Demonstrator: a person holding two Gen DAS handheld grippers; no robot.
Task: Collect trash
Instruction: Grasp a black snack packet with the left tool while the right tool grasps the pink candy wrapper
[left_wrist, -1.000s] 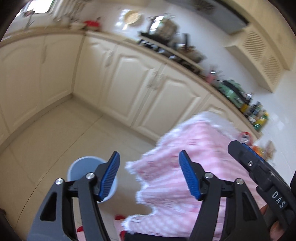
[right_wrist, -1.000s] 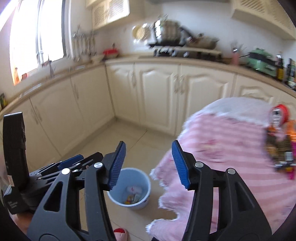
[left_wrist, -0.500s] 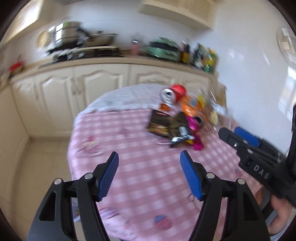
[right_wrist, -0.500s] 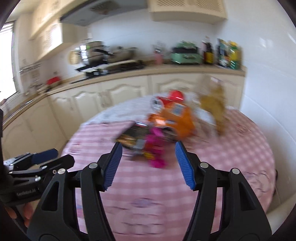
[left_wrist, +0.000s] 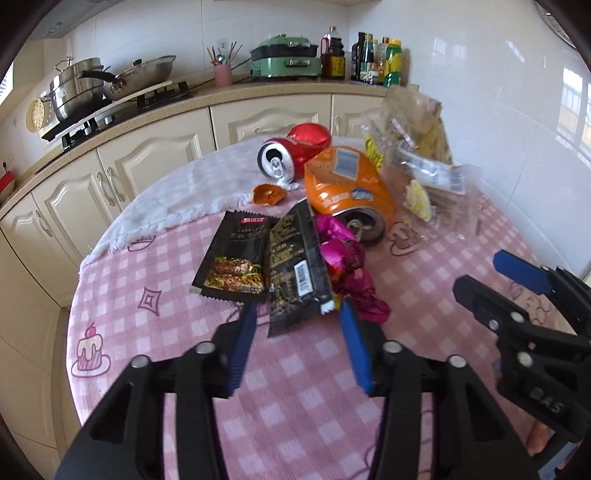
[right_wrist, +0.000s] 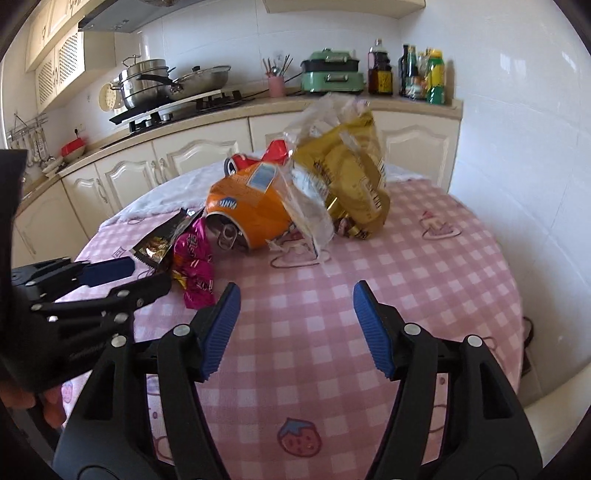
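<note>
A pile of trash lies on the round table with the pink checked cloth (left_wrist: 303, 402). It holds two black snack wrappers (left_wrist: 291, 266), a magenta wrapper (left_wrist: 343, 258) (right_wrist: 194, 254), a crushed orange can (left_wrist: 343, 184) (right_wrist: 251, 206), a red can (left_wrist: 288, 155), and clear and gold bags (left_wrist: 413, 140) (right_wrist: 351, 173). My left gripper (left_wrist: 299, 321) is open and empty, its fingertips at the near edge of the black wrappers. My right gripper (right_wrist: 295, 295) is open and empty, above the cloth short of the pile; it also shows in the left wrist view (left_wrist: 517, 295).
Cream kitchen cabinets (left_wrist: 147, 162) and a counter run behind the table, with pots on a stove (left_wrist: 96, 85), a green cooker (left_wrist: 284, 55) and bottles (left_wrist: 376, 59). A white tiled wall (right_wrist: 524, 129) stands on the right.
Both grippers have swung from the floor and the blue bin up to the table and moved closer to the trash pile. Both stay open.
</note>
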